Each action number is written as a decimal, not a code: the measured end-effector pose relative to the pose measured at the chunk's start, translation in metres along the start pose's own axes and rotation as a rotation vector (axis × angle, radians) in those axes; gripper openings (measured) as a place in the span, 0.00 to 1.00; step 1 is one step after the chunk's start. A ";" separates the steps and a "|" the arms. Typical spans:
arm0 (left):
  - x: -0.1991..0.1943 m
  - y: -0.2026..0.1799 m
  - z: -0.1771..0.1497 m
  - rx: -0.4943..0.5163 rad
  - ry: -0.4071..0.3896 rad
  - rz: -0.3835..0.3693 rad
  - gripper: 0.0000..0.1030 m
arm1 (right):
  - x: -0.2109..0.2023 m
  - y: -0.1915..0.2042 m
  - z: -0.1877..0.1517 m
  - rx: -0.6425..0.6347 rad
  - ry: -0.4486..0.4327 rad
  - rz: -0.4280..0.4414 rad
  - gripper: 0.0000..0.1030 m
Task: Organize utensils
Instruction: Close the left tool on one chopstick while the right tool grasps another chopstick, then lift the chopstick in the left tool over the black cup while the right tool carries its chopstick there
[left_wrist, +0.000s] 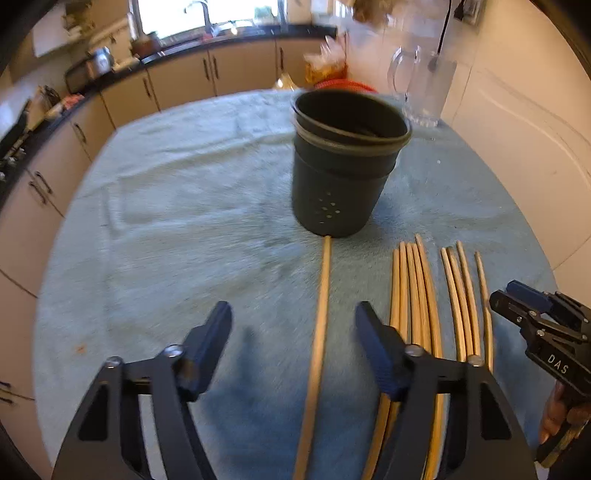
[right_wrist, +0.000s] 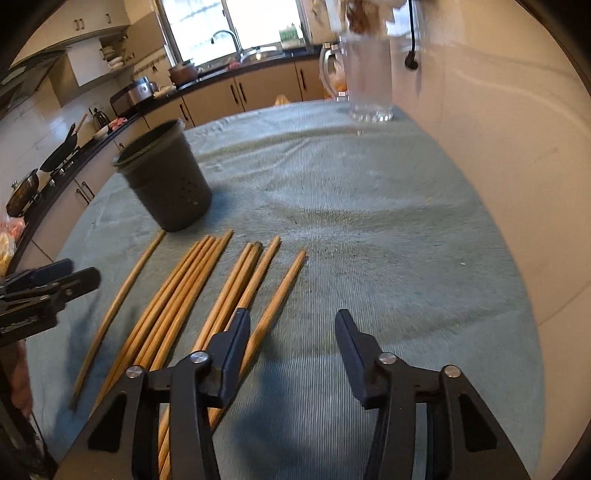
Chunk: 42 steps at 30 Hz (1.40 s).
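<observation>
Several wooden chopsticks lie side by side on a light blue towel (left_wrist: 166, 221). One single chopstick (left_wrist: 319, 332) lies apart on the left, its far tip touching a dark round utensil holder (left_wrist: 343, 166). My left gripper (left_wrist: 293, 317) is open and empty, its fingers on either side of that chopstick, above it. A bundle of chopsticks (left_wrist: 413, 295) lies to its right. In the right wrist view the holder (right_wrist: 166, 181) stands at the left, with the chopsticks (right_wrist: 184, 295) in front of it. My right gripper (right_wrist: 291, 325) is open and empty above the towel, just right of the rightmost chopstick (right_wrist: 280, 295).
A clear glass pitcher (right_wrist: 369, 81) stands at the towel's far edge by a white wall (right_wrist: 498, 147). Something red (left_wrist: 347, 85) sits behind the holder. Kitchen counters and cabinets (left_wrist: 184, 77) run beyond the table. The right gripper (left_wrist: 506, 304) shows at the right in the left wrist view.
</observation>
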<state>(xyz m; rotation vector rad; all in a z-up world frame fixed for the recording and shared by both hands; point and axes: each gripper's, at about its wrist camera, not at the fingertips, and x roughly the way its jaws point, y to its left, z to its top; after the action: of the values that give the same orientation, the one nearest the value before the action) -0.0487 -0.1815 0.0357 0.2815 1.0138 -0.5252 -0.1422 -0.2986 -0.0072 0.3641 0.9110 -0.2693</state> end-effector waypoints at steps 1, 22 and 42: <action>0.008 -0.002 0.004 0.002 0.013 -0.001 0.61 | 0.006 -0.001 0.003 0.007 0.015 -0.003 0.42; 0.015 0.041 -0.001 -0.213 0.132 -0.094 0.06 | 0.024 -0.018 0.037 0.059 0.157 0.056 0.10; -0.051 0.032 0.012 -0.198 -0.065 -0.109 0.05 | -0.020 0.006 0.051 0.053 0.033 0.133 0.05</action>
<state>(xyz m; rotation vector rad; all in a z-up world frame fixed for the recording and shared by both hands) -0.0442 -0.1452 0.0849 0.0332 1.0136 -0.5246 -0.1152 -0.3128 0.0382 0.4771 0.9091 -0.1653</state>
